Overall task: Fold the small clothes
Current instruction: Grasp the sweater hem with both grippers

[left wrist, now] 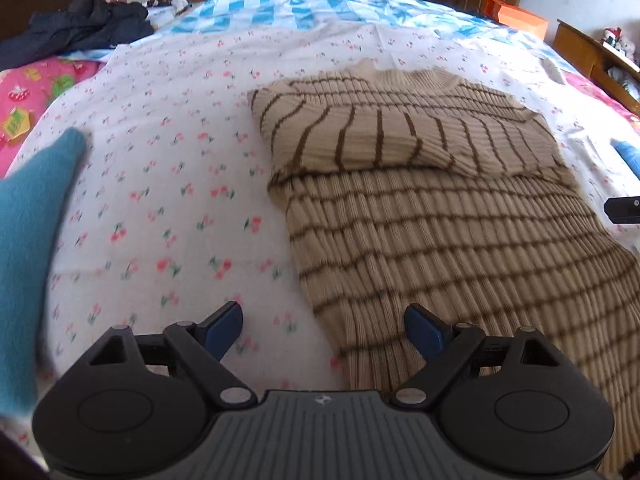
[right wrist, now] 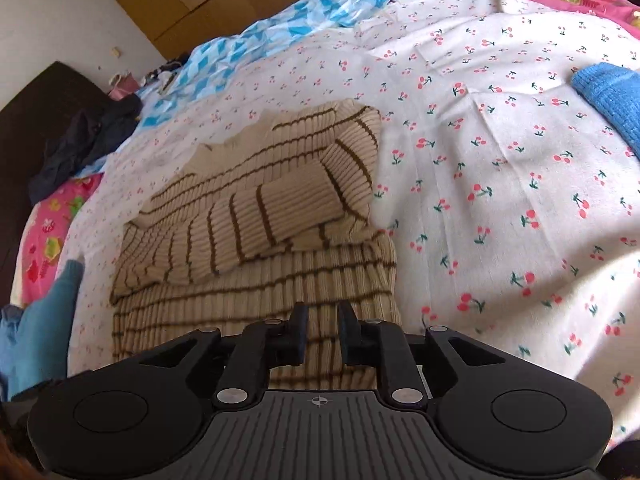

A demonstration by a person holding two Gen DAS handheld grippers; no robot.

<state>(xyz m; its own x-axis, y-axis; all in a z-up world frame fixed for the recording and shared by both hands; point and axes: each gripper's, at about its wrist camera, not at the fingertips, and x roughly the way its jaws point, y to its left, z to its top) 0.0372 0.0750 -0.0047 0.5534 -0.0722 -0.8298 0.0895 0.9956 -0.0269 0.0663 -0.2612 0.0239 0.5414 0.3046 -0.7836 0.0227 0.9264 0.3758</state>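
A beige ribbed sweater with brown stripes (left wrist: pixel 420 216) lies flat on the cherry-print sheet (left wrist: pixel 168 184), both sleeves folded across its chest. My left gripper (left wrist: pixel 323 326) is open wide and empty, low over the sweater's left hem edge. In the right wrist view the sweater (right wrist: pixel 256 208) lies ahead. My right gripper (right wrist: pixel 323 330) hovers over the sweater's lower right part, fingers a narrow gap apart with nothing between them. The right gripper's tip shows at the left wrist view's right edge (left wrist: pixel 624 210).
A teal garment (left wrist: pixel 28 240) lies at the left, also in the right wrist view (right wrist: pixel 44 320). A blue knit piece (right wrist: pixel 612 100) lies at the right. Dark clothes (left wrist: pixel 80 28) are piled at the far left. A pink pillow (left wrist: pixel 36 92), an orange box (left wrist: pixel 520 16) and wooden furniture (left wrist: pixel 592 52) border the bed.
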